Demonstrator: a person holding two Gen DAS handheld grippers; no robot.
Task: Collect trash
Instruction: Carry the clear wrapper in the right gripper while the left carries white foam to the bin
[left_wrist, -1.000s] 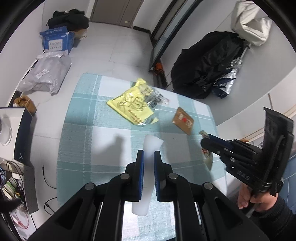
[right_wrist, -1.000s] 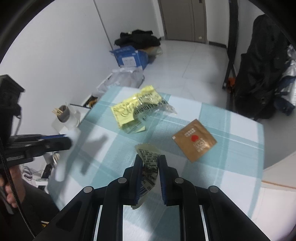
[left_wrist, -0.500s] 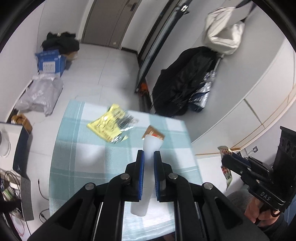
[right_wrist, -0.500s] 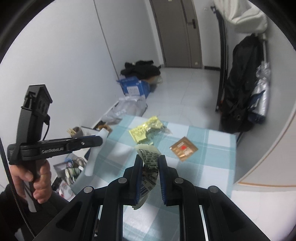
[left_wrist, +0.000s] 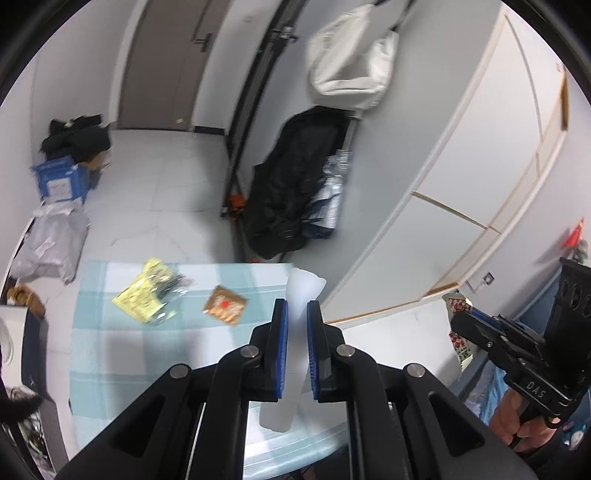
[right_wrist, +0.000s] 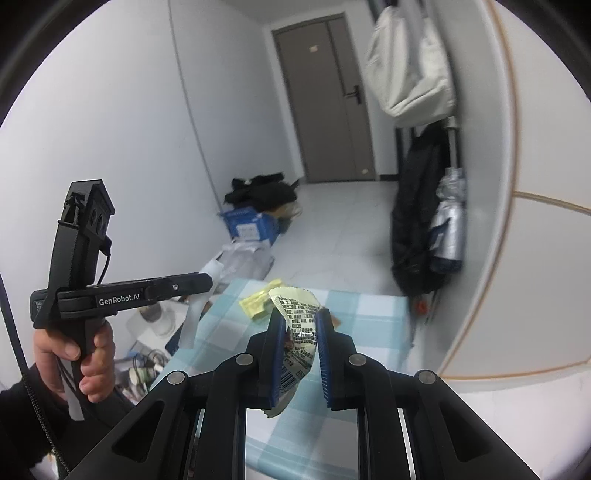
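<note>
Both my claws have lifted clear of the checked surface (left_wrist: 110, 369) within the last second, each carrying a piece of trash. On the left, my left claw (left_wrist: 297, 343) is pinched on a white strip (left_wrist: 301, 288), which stands up between the blue pads and hangs below them. Left behind on the cloth are a yellow packet (left_wrist: 146, 293) and, just beside it, a brown sachet (left_wrist: 225, 304). To the right, my right claw (right_wrist: 301, 343) is pressed onto a crumpled printed wrapper (right_wrist: 295, 314). I judge two pieces collected and two waiting; no bin shows in either view, so the drop point is unknown.
</note>
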